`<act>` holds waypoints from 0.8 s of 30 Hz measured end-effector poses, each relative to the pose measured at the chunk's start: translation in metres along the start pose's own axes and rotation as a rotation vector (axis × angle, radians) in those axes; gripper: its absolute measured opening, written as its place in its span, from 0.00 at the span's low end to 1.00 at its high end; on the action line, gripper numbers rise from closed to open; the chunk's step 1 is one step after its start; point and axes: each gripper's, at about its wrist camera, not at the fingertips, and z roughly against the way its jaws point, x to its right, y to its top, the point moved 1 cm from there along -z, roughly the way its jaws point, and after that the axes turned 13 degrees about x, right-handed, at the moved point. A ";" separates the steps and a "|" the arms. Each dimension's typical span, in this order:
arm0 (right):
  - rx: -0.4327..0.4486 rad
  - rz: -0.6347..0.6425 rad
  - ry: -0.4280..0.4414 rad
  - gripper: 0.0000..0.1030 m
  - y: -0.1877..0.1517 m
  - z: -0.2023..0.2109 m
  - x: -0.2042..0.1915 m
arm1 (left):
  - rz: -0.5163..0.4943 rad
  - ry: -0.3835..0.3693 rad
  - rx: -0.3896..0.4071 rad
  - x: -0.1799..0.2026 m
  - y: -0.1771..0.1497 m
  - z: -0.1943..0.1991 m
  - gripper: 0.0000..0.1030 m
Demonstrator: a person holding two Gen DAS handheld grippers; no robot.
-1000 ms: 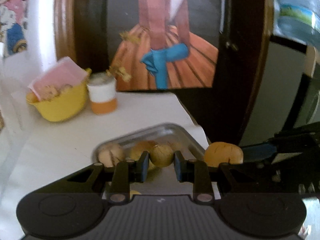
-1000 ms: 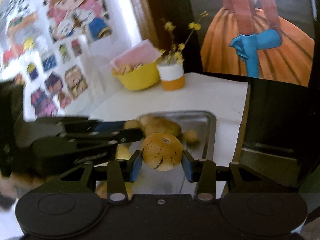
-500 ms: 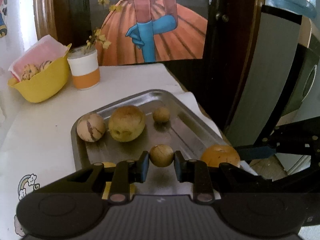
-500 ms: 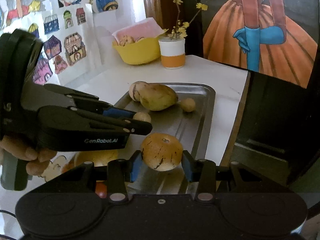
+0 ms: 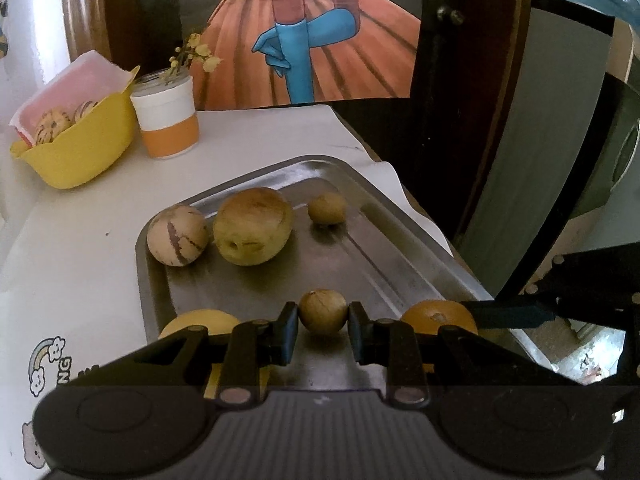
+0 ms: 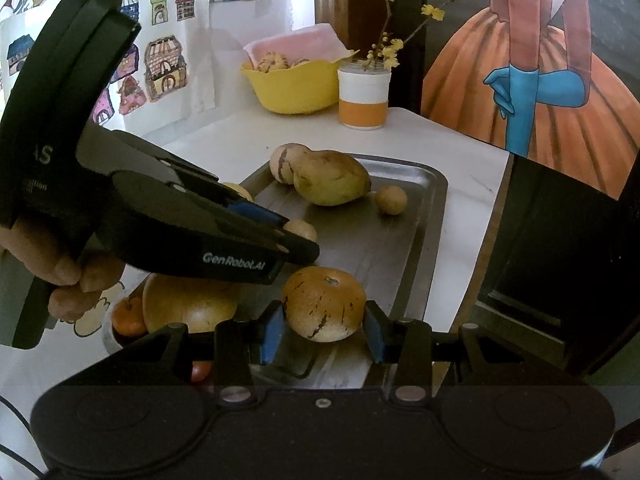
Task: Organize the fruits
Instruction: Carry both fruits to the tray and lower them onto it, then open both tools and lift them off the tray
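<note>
While left tongs point(image 5: 323, 317) pinch a small round nut point(image 5: 322, 311), right tongs point(image 6: 323, 326) clamp a speckled orange point(image 6: 324, 304) over the steel tray point(image 6: 424, 208).

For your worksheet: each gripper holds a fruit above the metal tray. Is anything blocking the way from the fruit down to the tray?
Nothing visible does. The left gripper holds a small brown fruit and the right gripper an orange fruit, both over bare tray. The three fruits already there lie at its far end.
</note>
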 end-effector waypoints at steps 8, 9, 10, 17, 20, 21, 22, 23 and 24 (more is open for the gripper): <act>0.008 -0.002 -0.002 0.44 -0.002 0.001 0.000 | 0.003 -0.002 0.004 0.001 0.000 0.001 0.28; 0.008 -0.004 -0.003 0.45 -0.002 0.001 0.000 | 0.005 -0.002 0.005 0.001 0.000 0.001 0.28; 0.009 -0.006 -0.005 0.45 -0.002 0.001 0.000 | 0.007 -0.004 0.005 0.001 -0.001 0.001 0.30; 0.037 -0.016 -0.011 0.52 -0.003 0.007 -0.002 | 0.027 -0.013 0.020 0.001 -0.002 0.009 0.46; 0.049 -0.024 -0.017 0.57 -0.004 0.011 -0.004 | 0.029 -0.010 0.036 0.002 -0.001 0.015 0.57; 0.052 -0.027 -0.019 0.58 -0.004 0.013 -0.004 | 0.032 -0.008 0.043 0.003 0.000 0.017 0.59; 0.056 -0.031 -0.023 0.60 -0.004 0.014 -0.005 | 0.035 -0.007 0.049 0.003 0.001 0.019 0.62; 0.060 -0.035 -0.026 0.60 -0.004 0.015 -0.005 | 0.038 -0.007 0.056 0.003 0.002 0.022 0.64; 0.066 -0.038 -0.030 0.63 -0.004 0.016 -0.005 | 0.043 -0.007 0.064 0.003 0.002 0.024 0.65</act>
